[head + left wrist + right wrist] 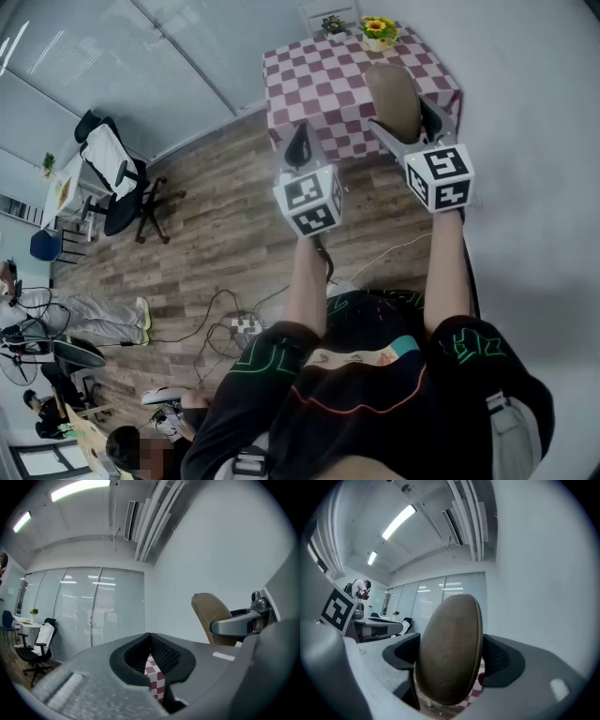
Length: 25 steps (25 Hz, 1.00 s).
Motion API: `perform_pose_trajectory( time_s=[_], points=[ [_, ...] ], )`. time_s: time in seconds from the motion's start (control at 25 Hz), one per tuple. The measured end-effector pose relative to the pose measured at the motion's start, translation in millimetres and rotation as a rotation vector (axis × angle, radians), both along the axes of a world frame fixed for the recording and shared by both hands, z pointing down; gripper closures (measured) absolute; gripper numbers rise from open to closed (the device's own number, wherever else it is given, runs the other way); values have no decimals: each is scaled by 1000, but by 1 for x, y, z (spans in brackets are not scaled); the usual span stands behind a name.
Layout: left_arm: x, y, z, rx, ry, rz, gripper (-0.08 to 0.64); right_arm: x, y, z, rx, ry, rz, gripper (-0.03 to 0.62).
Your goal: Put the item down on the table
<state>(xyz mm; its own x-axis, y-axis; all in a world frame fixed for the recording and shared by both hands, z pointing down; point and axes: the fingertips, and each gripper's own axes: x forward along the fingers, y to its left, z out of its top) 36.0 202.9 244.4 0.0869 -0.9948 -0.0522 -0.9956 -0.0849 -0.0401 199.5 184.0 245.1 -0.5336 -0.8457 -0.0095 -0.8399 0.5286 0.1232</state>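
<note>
Right gripper jaws, spread wide, hold a brown oval item by the checkered tabletop. Left gripper jaws are closed and empty. A yellow pot holds sunflowers.

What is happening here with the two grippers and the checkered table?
A person holds a gripper in each hand, facing a table with a checkered cloth. The right gripper is closed on a brown oval item, held up on edge toward the table and not yet set down. The left gripper is shut and empty. A pot of sunflowers stands at the table's far side.
</note>
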Motion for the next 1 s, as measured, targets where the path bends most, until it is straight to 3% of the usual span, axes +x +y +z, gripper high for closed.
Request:
perform_pose_trajectory(
  time_s=[0.12, 0.28, 0.44, 0.68, 1.0],
  points=[
    [3, -4, 2, -4, 6, 3, 552, 4, -3, -4, 17, -5, -5, 178],
    [8, -7, -9, 20, -13, 11, 552, 10, -5, -16, 19, -92, -26, 178],
    [9, -8, -19, 44, -20, 12, 552, 14, -10, -19, 30, -87, -20, 178],
    [-4, -6, -20, 29, -25, -8, 552, 19, -16, -15, 7, -140, -19, 179],
    [-24, -21, -36, 42, -25, -19, 552, 17, -32, -44, 58, -167, 12, 181]
  ],
)
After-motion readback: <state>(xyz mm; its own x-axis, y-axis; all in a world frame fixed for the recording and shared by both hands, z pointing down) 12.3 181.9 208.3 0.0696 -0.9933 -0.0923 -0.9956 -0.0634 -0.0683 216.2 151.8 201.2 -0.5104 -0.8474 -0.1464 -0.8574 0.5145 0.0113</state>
